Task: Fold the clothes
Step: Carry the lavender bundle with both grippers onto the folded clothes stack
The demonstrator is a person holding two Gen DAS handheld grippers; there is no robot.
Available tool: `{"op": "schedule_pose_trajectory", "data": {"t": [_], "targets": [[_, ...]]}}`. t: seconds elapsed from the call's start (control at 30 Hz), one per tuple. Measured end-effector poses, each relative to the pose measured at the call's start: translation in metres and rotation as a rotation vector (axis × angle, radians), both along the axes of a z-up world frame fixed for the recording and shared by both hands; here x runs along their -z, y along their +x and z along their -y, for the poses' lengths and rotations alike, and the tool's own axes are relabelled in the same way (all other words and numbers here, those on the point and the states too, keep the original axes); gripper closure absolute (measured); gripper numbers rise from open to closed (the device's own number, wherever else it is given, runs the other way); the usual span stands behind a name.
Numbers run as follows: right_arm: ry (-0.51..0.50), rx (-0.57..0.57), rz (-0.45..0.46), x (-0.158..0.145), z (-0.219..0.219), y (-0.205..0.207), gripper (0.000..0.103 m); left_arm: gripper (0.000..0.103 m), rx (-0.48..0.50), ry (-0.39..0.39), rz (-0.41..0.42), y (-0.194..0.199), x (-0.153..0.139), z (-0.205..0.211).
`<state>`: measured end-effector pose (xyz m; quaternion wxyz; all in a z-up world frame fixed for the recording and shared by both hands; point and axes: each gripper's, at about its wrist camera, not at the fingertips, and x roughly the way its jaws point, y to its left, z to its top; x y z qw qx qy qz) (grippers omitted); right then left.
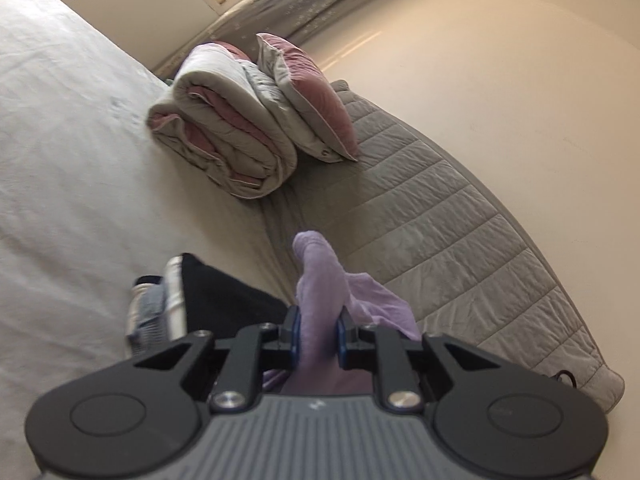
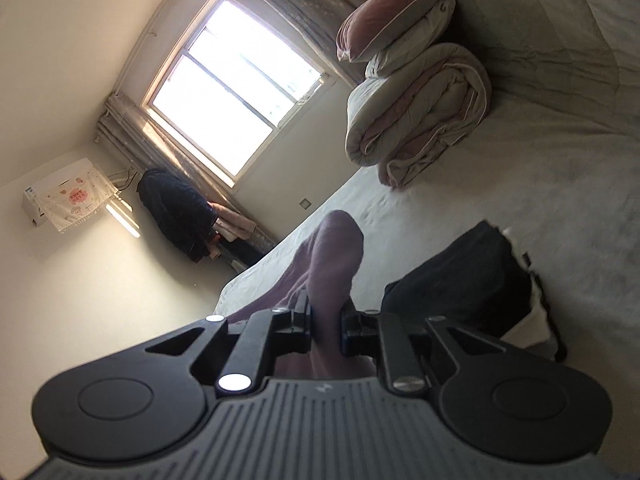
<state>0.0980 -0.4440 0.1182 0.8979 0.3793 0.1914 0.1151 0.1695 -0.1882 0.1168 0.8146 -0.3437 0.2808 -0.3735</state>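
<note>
Lilac soft knit garment (image 1: 320, 280) is lifted above the white bedsheet (image 1: 72, 152), bunched fabric clamped in both the left gripper (image 1: 318, 330) and right gripper (image 2: 326, 322); it pokes forward past each gripper's 2 fingers.

def a bedroom in someone's home. big bed (image 1: 60, 140) w/ a pale sheet takes up most of both views, grey quilted headboard (image 1: 460, 216) along one side against a plain cream wall. rolled-up duvet (image 1: 224, 140), grey outside & pink inside, sits on the bed w/ a pink-and-grey pillow (image 1: 316, 104) leaning on it. window (image 2: 236, 88) w/ greyish curtains (image 2: 320, 12) pulled to the sides, wall ac unit (image 2: 64, 196) under a printed dust cover, dark coat (image 2: 176, 212) hanging in the corner nr the window
</note>
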Motion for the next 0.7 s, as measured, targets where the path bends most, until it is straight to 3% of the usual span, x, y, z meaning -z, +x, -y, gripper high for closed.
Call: {"op": "schedule_pose_trajectory", "data": {"t": [0.2,0.4,0.53,0.7], "targets": [[-0.057,0.037,-0.018,0.005,0.041,0.038,0.086,0.086,0.019,-0.005,-0.008,0.04,0.002,0.045],[-0.132,0.045,-0.056,0.05,0.051,0.092,0.086,0.086,-0.053,-0.005,-0.03,0.084,0.041,0.056],[-0.189,0.072,-0.068,0.084,0.05,0.12,0.083,0.084,-0.12,0.065,-0.06,0.111,0.072,0.062],[-0.373,0.123,-0.092,0.104,0.043,0.127,0.078,0.082,-0.198,0.142,-0.057,0.125,0.08,0.052]]}}
